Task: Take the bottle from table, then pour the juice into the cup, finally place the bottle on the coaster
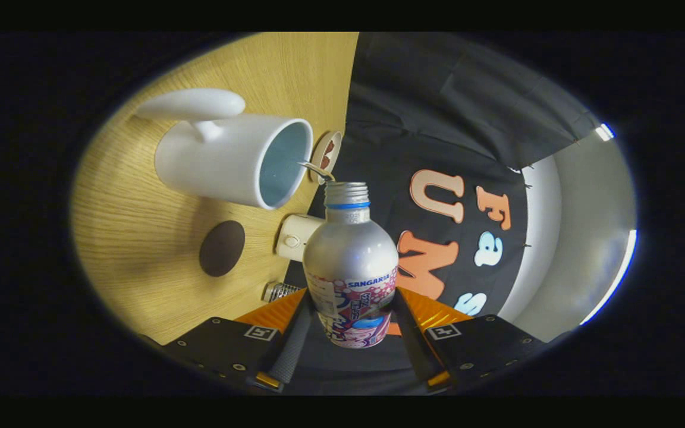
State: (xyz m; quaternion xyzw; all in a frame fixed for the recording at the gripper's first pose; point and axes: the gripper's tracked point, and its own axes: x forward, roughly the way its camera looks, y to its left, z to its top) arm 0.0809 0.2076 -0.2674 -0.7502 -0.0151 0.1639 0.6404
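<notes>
Bottle (351,261) is metal: bare silver shoulder and threaded neck, blue ring under the threads, printed pink-and-white label wrap on the lower body. Cap is off, mouth is open. It is clamped between the two fingers of the gripper (351,324), one finger pressed against each side of the labelled part, so the jaws are closed narrow on the bottle.

Gripper is rolled hard over: the wooden table (140,238) is seen as a near-vertical plane beside the bottle, grain lines clearly visible, light oak look. With that roll the bottle is tipped toward the cup (235,157), its mouth just beside the cup rim.

Cup is glossy white ceramic, cylindrical, with a thick rounded handle on the side away from the bottle. Interior is pale blue-white. A thin stream of liquid (317,171) is seen bridging from bottle mouth to cup rim. Liquid level inside the cup cannot be judged.

Relative to the cup:
- coaster (222,248), dark brown, flat, round, lies on the table near its base, apart from it
- a small round disc (326,156) with brown pattern is just past the rim
- a cream cylindrical item (296,236) is between cup and bottle shoulder
- a small ribbed metal piece (280,291) is further off, by the gripper finger
</notes>
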